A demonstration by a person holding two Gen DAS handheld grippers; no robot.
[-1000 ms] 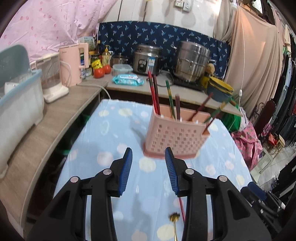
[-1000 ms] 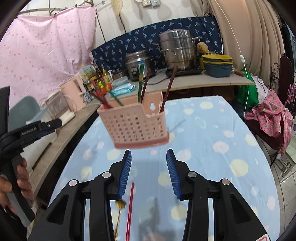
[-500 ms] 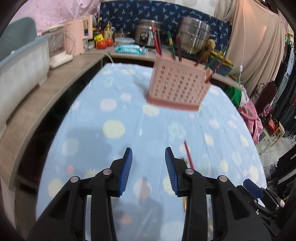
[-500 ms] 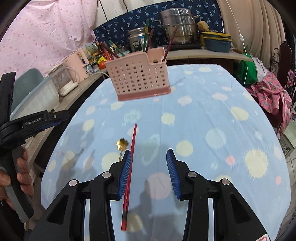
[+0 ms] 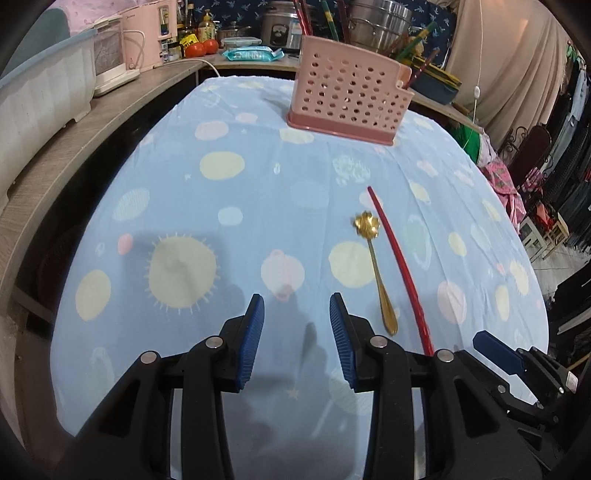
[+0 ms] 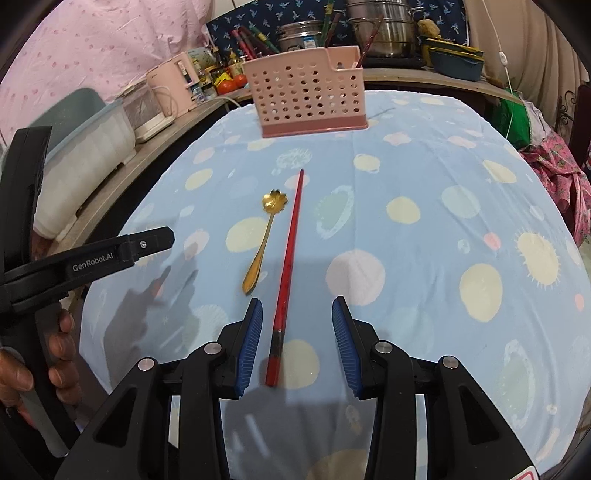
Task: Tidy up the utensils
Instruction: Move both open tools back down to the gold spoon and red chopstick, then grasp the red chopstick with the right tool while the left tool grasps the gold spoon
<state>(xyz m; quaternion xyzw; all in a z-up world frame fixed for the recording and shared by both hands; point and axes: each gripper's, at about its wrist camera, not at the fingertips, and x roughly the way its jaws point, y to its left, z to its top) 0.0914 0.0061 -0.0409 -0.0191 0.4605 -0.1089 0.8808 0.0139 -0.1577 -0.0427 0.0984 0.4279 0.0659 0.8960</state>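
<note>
A pink perforated utensil basket [image 5: 349, 101] [image 6: 308, 96] stands at the far end of the table with several chopsticks in it. On the blue dotted cloth lie a gold flower-headed spoon [image 5: 375, 266] [image 6: 263, 243] and a red chopstick [image 5: 399, 266] [image 6: 288, 269], side by side. My left gripper [image 5: 295, 306] is open over bare cloth, left of the spoon's handle. My right gripper [image 6: 297, 308] is open, and the chopstick's near end lies between its fingers, untouched. In the right wrist view the left gripper's black body [image 6: 92, 258] shows at the left edge, held by a hand.
A wooden counter [image 5: 70, 147] runs along the left with a grey-blue plastic tub [image 5: 40, 92], a pink kettle [image 5: 144, 37] and tomatoes. Steel pots [image 6: 380, 26] and bowls stand behind the basket. Clothes and a chair crowd the floor to the right.
Both grippers have come down and pulled back toward the near end of the table, tilting lower. The spoon and chopstick now lie ahead of them; the basket is farther off.
</note>
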